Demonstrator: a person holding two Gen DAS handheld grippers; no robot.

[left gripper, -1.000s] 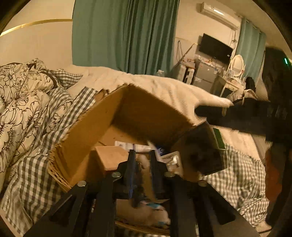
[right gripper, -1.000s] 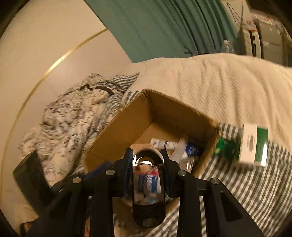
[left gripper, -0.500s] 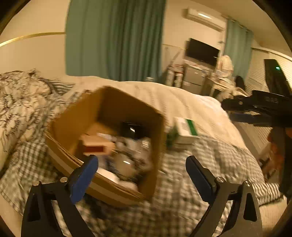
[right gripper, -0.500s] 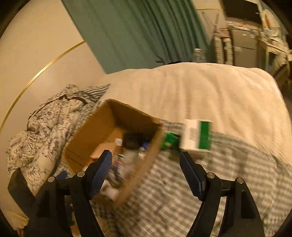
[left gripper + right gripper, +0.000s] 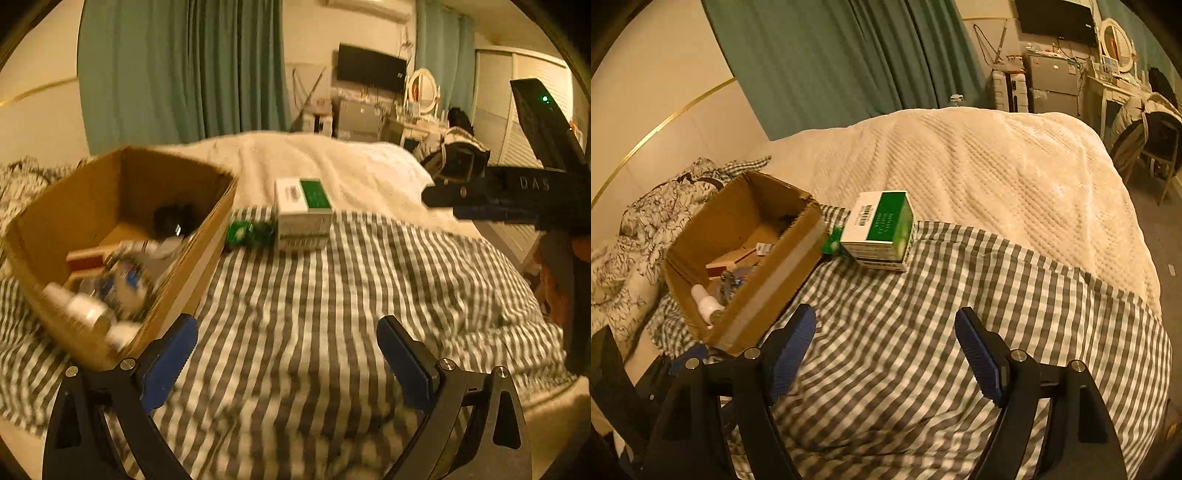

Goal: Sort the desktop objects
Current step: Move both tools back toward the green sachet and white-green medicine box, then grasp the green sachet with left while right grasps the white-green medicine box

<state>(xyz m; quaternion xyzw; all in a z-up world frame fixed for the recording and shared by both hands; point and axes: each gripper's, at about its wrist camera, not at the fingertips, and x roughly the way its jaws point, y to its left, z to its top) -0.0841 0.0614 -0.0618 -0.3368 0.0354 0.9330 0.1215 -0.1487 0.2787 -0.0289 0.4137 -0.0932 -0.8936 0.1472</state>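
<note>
An open cardboard box [image 5: 199,254] [image 5: 775,280] lies on the checked blanket, left of centre, holding several small items, among them a white bottle [image 5: 705,302] and a black object [image 5: 171,218]. A white and green carton [image 5: 301,206] [image 5: 882,229] stands to its right, with a small green object [image 5: 247,232] [image 5: 833,242] between them. My left gripper [image 5: 286,354] is open and empty above the blanket, near the box's front corner. My right gripper [image 5: 884,349] is open and empty; its body also shows in the left wrist view [image 5: 517,192].
A checked blanket [image 5: 960,314] covers the near bed, a cream quilt [image 5: 979,158] the far part. Floral bedding [image 5: 631,236] lies at left. Green curtains, a TV, a dresser and a chair stand behind the bed.
Both grippers were shut over the box, the right one on a shiny object. They opened, the object now lies in the box, and both have pulled back to the right.
</note>
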